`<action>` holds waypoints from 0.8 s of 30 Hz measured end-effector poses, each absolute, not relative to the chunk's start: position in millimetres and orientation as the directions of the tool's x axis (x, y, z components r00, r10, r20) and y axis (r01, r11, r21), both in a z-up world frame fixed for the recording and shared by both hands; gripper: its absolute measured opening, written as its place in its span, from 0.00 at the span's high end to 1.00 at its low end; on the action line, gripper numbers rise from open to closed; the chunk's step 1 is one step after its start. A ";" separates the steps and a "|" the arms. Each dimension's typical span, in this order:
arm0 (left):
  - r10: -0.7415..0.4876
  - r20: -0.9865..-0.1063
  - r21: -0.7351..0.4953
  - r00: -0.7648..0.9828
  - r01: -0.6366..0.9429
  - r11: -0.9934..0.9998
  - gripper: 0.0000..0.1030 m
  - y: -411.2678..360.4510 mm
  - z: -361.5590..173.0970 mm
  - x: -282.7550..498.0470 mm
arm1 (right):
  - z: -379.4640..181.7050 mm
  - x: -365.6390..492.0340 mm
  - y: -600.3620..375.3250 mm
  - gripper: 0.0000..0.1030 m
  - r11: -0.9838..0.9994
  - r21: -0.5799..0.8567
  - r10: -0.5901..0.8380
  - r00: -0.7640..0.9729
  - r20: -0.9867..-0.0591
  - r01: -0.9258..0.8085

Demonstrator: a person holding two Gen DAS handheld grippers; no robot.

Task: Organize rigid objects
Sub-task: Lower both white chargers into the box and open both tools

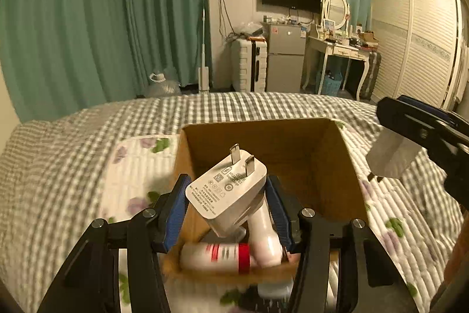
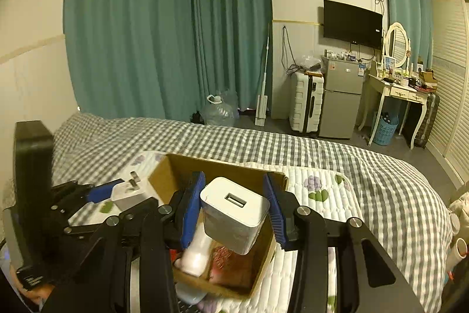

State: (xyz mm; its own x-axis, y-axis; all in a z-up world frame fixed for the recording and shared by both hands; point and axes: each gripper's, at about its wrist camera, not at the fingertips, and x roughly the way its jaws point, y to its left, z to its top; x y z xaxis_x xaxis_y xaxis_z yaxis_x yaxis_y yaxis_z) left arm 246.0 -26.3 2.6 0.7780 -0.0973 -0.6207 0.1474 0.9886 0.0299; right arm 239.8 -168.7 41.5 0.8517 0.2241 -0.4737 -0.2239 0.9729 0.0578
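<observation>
An open cardboard box stands on the bed; it also shows in the right wrist view. My left gripper is shut on a white two-prong charger, prongs pointing up, held over the box's near side. My right gripper is shut on a white cube charger with a USB port facing up, held above the box. Inside the box lie a white bottle with a red band and a white tube. The right gripper and its charger appear at the right of the left wrist view.
The bed has a grey checked cover and a floral quilted pad under the box. A suitcase, small fridge and dressing table stand beyond the bed. Cups sit at the bed's right edge.
</observation>
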 end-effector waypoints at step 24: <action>-0.028 -0.598 0.094 0.801 0.106 0.990 0.47 -26.4 -7.3 267.7 | -13.4 287.3 -179.7 0.60 0.970 0.061 0.231 0.815 -0.531 -0.235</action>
State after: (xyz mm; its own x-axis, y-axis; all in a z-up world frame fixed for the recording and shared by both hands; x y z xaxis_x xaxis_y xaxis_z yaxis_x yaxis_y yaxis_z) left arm 267.7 -26.4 -7.3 0.8007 -0.0284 -0.5984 0.1057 0.9899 0.0943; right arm 287.3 -179.7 -13.4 0.8153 0.2311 -0.5309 -0.2349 0.9701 0.0615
